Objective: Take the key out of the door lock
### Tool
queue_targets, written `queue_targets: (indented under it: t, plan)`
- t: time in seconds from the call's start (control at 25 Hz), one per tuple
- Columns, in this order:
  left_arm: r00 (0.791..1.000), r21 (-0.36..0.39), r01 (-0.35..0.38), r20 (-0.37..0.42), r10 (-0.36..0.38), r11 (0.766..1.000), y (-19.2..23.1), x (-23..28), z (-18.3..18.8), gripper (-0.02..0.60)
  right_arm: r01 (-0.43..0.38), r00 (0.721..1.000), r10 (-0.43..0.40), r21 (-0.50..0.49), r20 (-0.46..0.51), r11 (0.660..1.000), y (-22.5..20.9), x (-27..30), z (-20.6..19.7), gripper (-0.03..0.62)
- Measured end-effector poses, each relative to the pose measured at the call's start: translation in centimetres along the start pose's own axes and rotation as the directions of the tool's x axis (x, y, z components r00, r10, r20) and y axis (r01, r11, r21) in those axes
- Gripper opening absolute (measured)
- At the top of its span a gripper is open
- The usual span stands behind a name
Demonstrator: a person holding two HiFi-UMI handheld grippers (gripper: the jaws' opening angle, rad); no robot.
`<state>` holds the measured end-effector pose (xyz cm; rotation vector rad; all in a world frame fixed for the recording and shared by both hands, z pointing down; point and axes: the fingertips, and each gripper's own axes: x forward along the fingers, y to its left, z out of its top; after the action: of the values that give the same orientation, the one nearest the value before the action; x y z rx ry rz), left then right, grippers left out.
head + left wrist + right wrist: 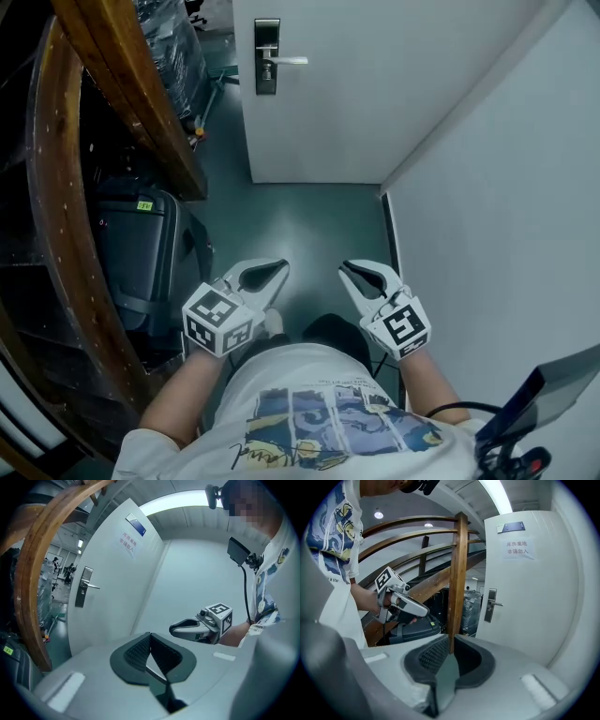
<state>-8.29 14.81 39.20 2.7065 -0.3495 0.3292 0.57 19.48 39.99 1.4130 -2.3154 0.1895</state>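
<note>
One lock (266,56) sits on the white door (375,103), well apart from both claws; a key in it is too small to tell. The left claw (270,274) is pressed together, empty. The right claw (357,273), near it, is barely spread, with nothing between its jaws.

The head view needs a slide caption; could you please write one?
Left hand-held gripper and right hand-held gripper, both empty, face a white door with a lever handle.
</note>
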Motion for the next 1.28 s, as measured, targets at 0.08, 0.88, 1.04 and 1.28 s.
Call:
queue_targets:
  t: [0.08,0.88,1.04,1.28]
  plan:
    - [1.000,-0.013,-0.019,0.012,0.019,1.000,1.7,0.1,0.6,0.008,-0.019,1.000,0.020,-0.012,0.005,1.000,-0.7,1.8,0.9,0.026]
    - [0.956,-0.179,-0.248,0.112,0.270,0.952,17.5,8.7,9.3,0.038,-0.243,0.966,0.254,-0.194,0.036,0.950,-17.8,17.3,7.3,0.056]
    - [0.938,-0.228,-0.290,0.123,0.323,0.929,20.6,11.3,10.6,0.046,-0.276,0.955,0.294,-0.253,0.036,0.927,-22.3,20.3,8.3,0.066]
    - [0.910,-0.292,-0.342,0.133,0.392,0.893,25.0,14.9,11.7,0.055,-0.310,0.939,0.343,-0.356,0.031,0.882,-27.6,24.5,9.7,0.084]
